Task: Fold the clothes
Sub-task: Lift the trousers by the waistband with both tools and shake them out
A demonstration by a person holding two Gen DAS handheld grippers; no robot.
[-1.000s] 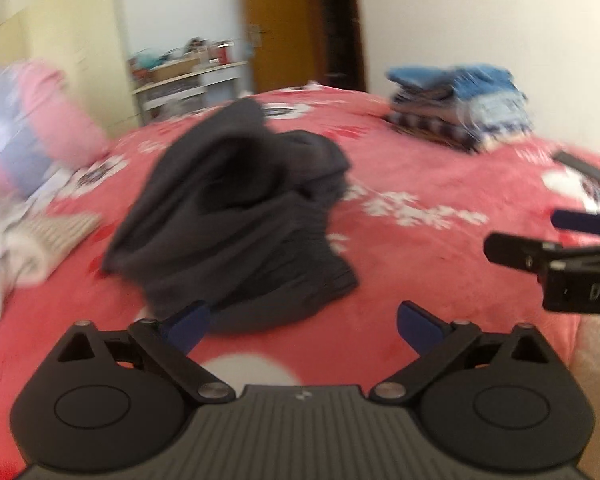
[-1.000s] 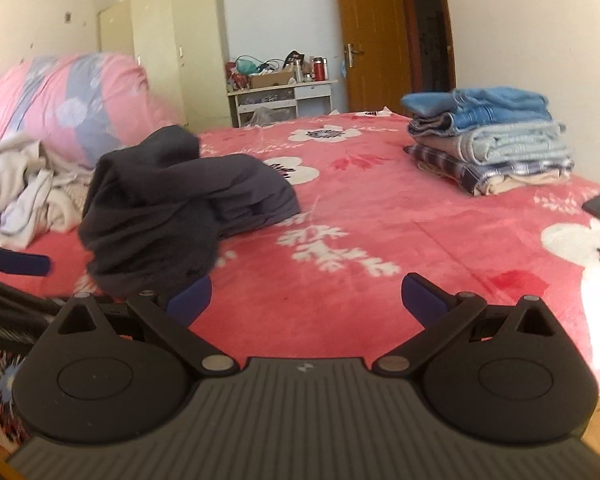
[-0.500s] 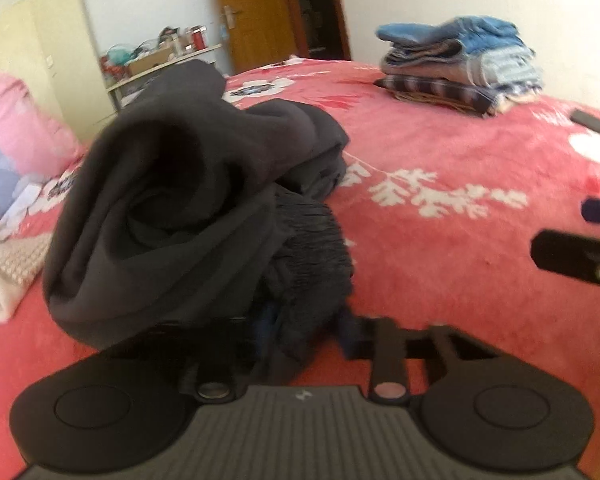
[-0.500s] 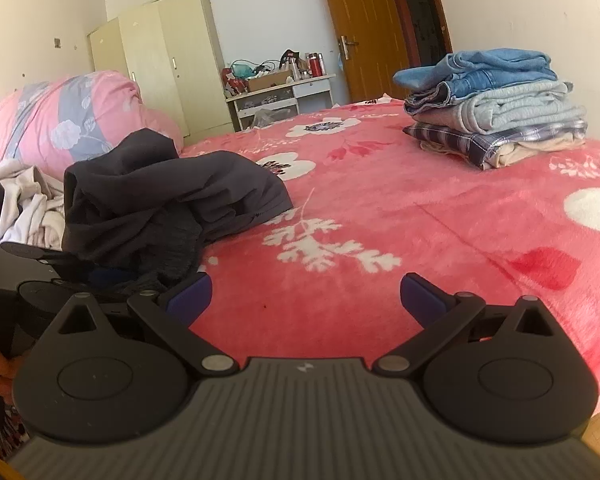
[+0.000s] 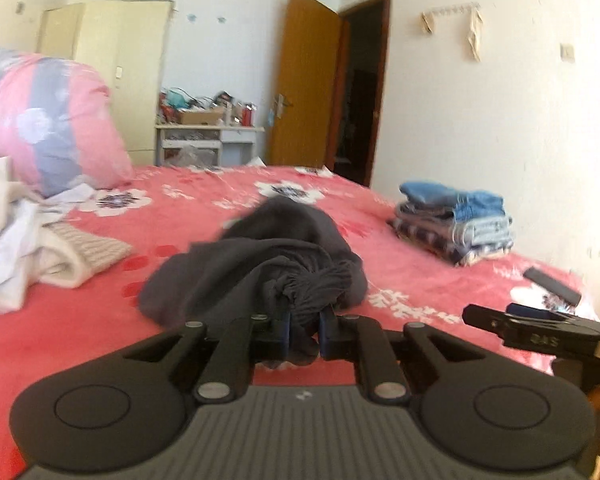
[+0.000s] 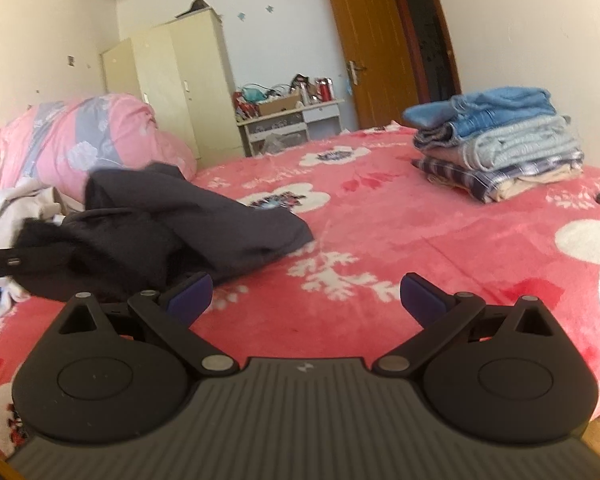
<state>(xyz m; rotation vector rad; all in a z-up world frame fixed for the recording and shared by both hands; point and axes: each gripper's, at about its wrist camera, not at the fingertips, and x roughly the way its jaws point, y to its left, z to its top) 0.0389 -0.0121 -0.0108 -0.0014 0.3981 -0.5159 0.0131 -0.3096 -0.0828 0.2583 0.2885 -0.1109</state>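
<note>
A crumpled dark grey garment [image 5: 256, 264] lies on the red flowered bedspread [image 5: 188, 216]. My left gripper [image 5: 303, 334] is closing on a bunched ribbed edge of it, and the blue pads press the cloth between them. The cloth trails from the jaws back to the heap. In the right wrist view the same dark grey garment [image 6: 188, 224] lies to the left. My right gripper [image 6: 306, 300] stands open over bare bedspread, beside the garment, with nothing between its fingers. Its tip also shows at the right of the left wrist view.
A stack of folded clothes [image 6: 500, 140] sits at the far right of the bed, with a dark flat object [image 5: 552, 282] near it. Unfolded pale clothes [image 5: 32, 256] and a pink duvet [image 6: 84, 140] lie at the left. A wardrobe, a cluttered desk and a door stand behind.
My left gripper went in to the dark garment, shut on its ribbed edge, then pulled back and up with it. The right gripper stayed open and almost still.
</note>
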